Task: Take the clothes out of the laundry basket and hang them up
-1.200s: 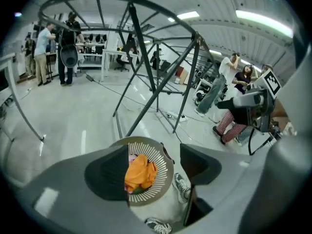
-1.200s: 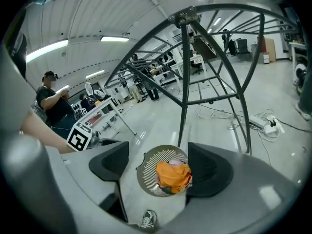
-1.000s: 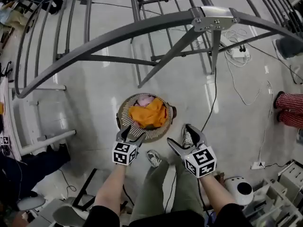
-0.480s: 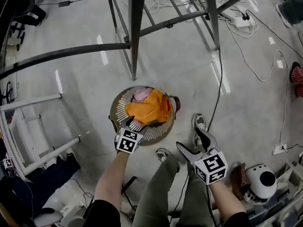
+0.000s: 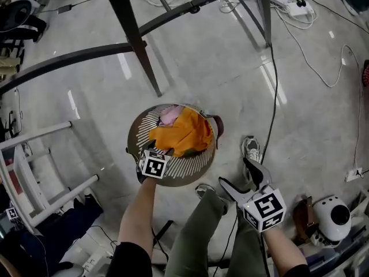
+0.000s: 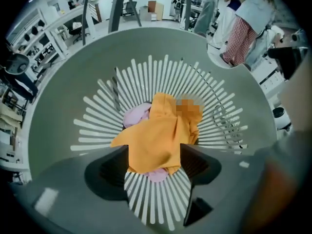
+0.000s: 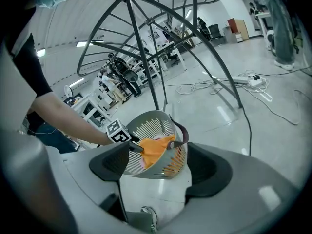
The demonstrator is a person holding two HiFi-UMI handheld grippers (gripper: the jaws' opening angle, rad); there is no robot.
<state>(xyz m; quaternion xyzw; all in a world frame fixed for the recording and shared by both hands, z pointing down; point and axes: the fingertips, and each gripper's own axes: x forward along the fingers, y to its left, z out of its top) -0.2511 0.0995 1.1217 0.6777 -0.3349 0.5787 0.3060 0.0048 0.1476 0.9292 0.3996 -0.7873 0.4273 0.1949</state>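
Orange cloth, a crumpled garment (image 5: 181, 133), is lying on top of the load in the round slotted laundry basket (image 5: 138, 133), which is standing on the pale polished floor (image 5: 230, 74). A pink garment (image 5: 170, 115) is peeking out from under the orange one on the far side. A dark handle (image 5: 218, 128) is arching over the basket's right rim.

The left gripper (image 5: 158, 152) is hanging just inside the basket's near rim. In the left gripper view its jaws are standing spread, with the near edge of the orange garment lying between them; they are not pinching it, and whether they are touching it cannot be told.

The right gripper (image 5: 241, 180) is hovering outside the basket, low beside the person's right leg and just above a grey sneaker (image 5: 252, 149). Its jaws are also standing wide apart with nothing held between them; the right gripper view is looking through the gap at the basket some way off.

Grey metal tubes of a large frame (image 5: 132, 33) are crossing the floor beyond the basket, and a black cable (image 5: 274, 85) is trailing along the right side.
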